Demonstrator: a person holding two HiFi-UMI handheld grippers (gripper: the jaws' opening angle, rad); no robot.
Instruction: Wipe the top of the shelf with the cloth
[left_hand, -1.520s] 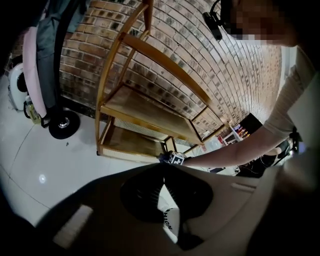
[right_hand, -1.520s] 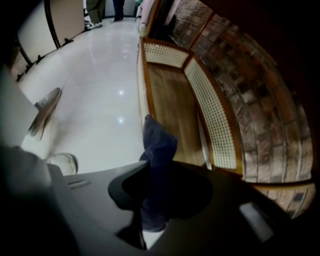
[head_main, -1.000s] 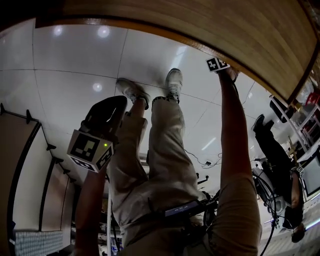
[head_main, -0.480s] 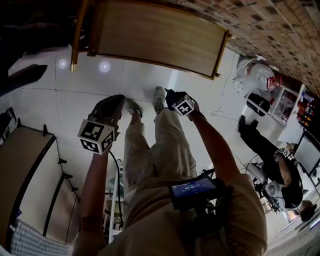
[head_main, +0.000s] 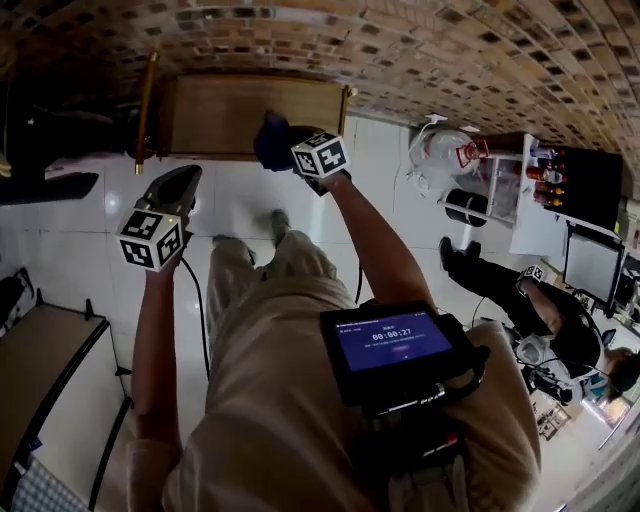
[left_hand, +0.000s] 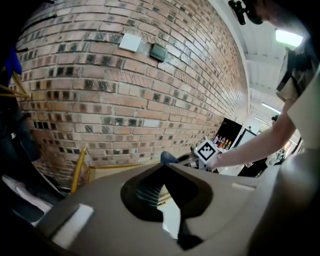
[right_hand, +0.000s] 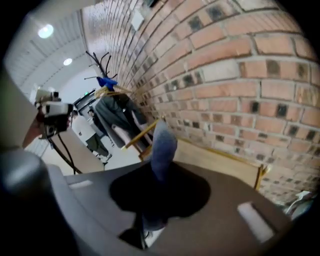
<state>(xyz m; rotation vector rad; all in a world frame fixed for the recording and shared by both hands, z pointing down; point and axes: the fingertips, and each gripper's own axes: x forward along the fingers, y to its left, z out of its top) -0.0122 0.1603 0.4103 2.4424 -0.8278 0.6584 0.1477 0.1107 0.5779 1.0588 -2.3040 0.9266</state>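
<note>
- Grey left gripper (head_main: 180, 182) hangs near-left, short of the shelf, tongs slightly apart with nothing between them.
- Right gripper (head_main: 292, 146) is clamped on the blue cloth (head_main: 268, 140); it has come up from low by the legs to the shelf's right part.
- Wooden shelf (head_main: 230, 112) stands against the brick wall (head_main: 420, 50). Cloth is over its top, contact unclear; wiping looks about to start.

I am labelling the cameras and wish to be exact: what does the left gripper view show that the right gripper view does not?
Only the left gripper view: the person's right arm stretched toward the shelf, and coloured bottles far behind. Only the right gripper view: a coat rack with dark clothes and, close up, the right gripper closed on the cloth. Both: the brick wall, the shelf and that cloth.
</note>
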